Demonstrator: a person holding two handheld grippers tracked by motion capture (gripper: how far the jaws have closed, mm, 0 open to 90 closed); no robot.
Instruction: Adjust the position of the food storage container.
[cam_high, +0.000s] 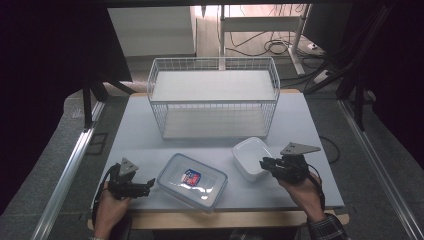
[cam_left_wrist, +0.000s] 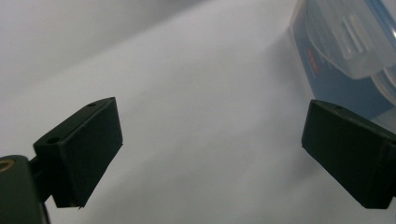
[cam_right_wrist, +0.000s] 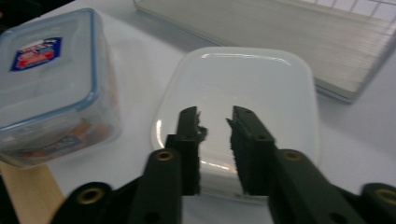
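A clear lidded box (cam_high: 192, 181) with a blue rim and a red-and-blue label lies at the front middle of the table. My left gripper (cam_high: 150, 184) rests just left of it, open wide, with bare table between the jaws (cam_left_wrist: 212, 154); the clear box (cam_left_wrist: 345, 51) stands off its right jaw. A white shallow container (cam_high: 250, 156) sits to the right of the box. My right gripper (cam_high: 263, 162) is at this container's right edge. Its jaws (cam_right_wrist: 215, 116) hang over the white container (cam_right_wrist: 243, 79) with a narrow gap, and I see nothing held between them. The clear box (cam_right_wrist: 46, 88) is to their left.
A white wire basket (cam_high: 214, 97) with a flat white sheet in it stands at the back middle of the grey table (cam_high: 140, 135); its lower edge (cam_right_wrist: 280, 32) lies beyond the white container. Black frame posts and cables flank the table.
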